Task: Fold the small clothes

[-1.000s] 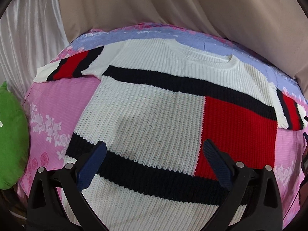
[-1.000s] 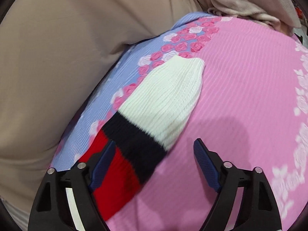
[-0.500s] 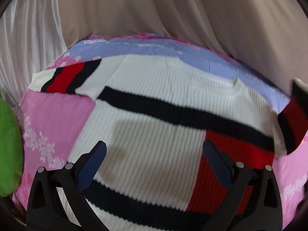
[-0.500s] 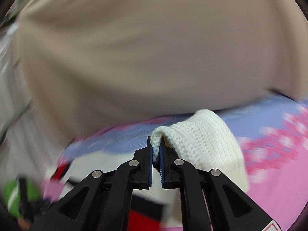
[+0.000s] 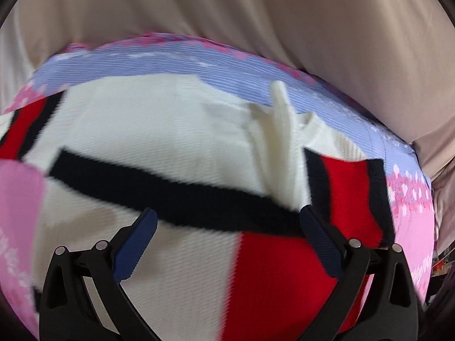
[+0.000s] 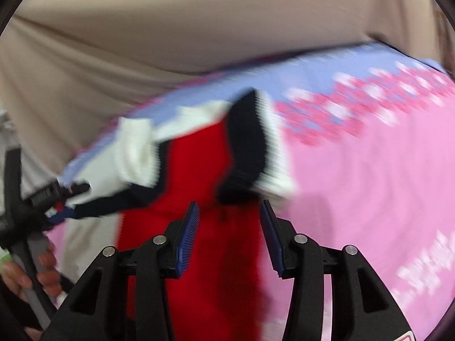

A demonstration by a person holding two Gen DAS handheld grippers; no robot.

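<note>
Holding both tools over the bed, we see our left gripper nearest in its own view, jaws spread wide with nothing between them, hovering above the sweater. That sweater lies spread on the pink floral bedsheet; directly under the left gripper sit its white body, a red block on the right half, and a dark navy stripe crossing just beyond the fingertips. Past the stripe, the right sleeve is folded inward over the sweater's chest, its red band and navy edges lying on the body, its white cuff standing up in a blurred ridge toward the neckline. Farther still from the sweater comes the lilac border of the sheet, and behind that a beige curtain. In the right wrist view, our right gripper hangs with its jaws parted and holding nothing, just above the red part of the sweater; the folded sleeve lies just beyond the tips, much blurred. Left of the sweater in that view, our left hand grips the handle of the other tool, and right of it the pink sheet stretches away to the beige curtain.
</note>
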